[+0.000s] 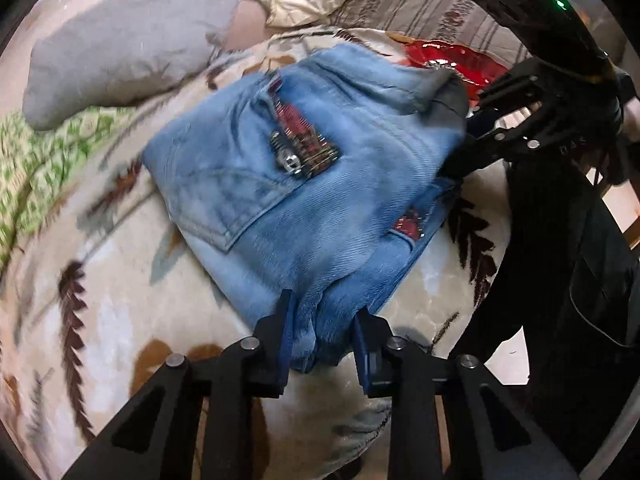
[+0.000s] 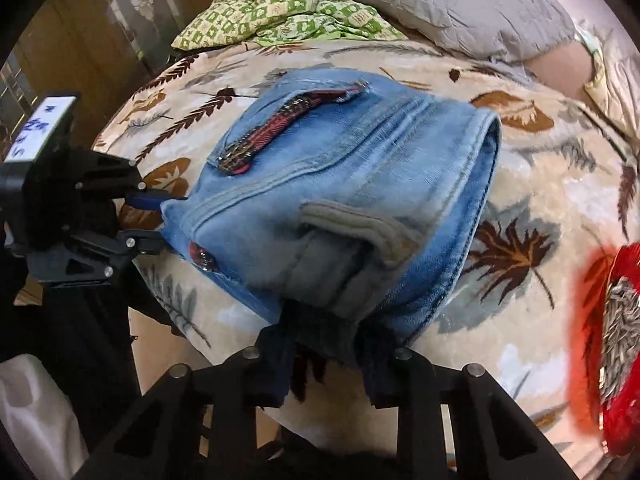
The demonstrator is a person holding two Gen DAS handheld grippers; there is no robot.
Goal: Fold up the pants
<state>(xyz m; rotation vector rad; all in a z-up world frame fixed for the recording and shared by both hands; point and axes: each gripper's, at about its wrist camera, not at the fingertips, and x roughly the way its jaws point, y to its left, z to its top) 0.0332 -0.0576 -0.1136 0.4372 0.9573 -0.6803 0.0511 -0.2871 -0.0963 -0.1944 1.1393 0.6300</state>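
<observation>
Both grippers pinch the folded jeans (image 1: pixel 304 184) on the leaf-print blanket (image 1: pixel 100 320): left gripper (image 1: pixel 324 320) fingers clamp one corner, right gripper (image 2: pixel 332 336) fingers the other

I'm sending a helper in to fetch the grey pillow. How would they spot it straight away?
Start at the leaf-print blanket covering the bed, where the folded jeans lie. Look past the jeans to the far edge: the grey pillow rests there beside a green checked cloth. It is the only plain, unpatterned grey thing, plump and wrinkled.
</observation>
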